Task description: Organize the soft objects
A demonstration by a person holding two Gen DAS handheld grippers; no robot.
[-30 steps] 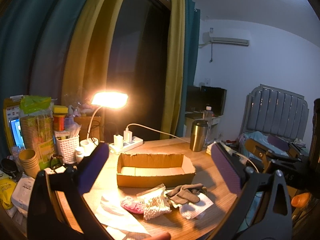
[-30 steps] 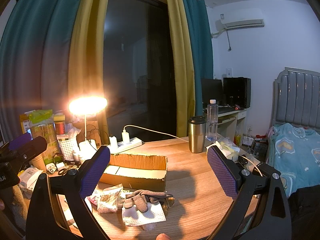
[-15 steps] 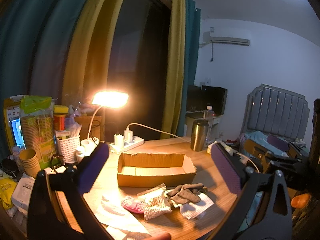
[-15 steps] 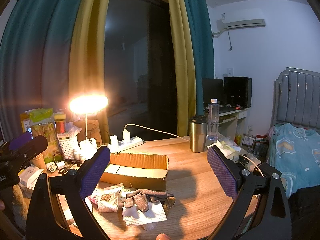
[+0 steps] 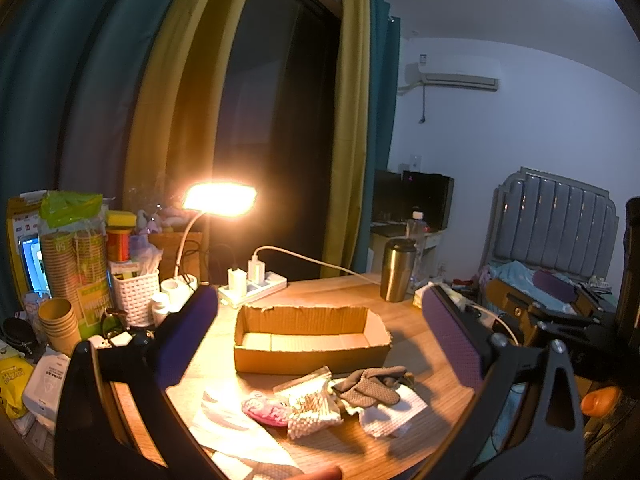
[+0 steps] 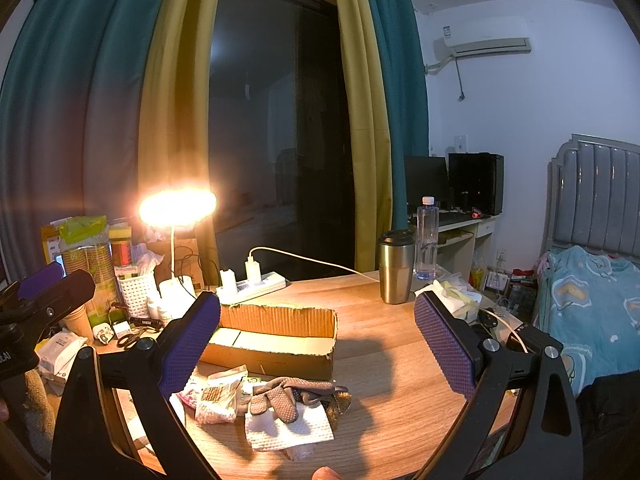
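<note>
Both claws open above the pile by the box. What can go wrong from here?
1. The grey glove lies on the white cloth; a pinch may lift both or drop one.
2. The cotton swab bag and pink item touch the pile, so a wide-open left claw could snag them.
3. The cardboard box is shallow and light; the right claw may shove it.

Paper sheet (image 5: 236, 436) cut off below

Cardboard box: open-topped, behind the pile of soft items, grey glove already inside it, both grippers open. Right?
Not quite. The grey knitted glove lies on the white cloth in front of the brown cardboard box, whose visible interior looks empty in the left wrist view. The rest stands.
</note>
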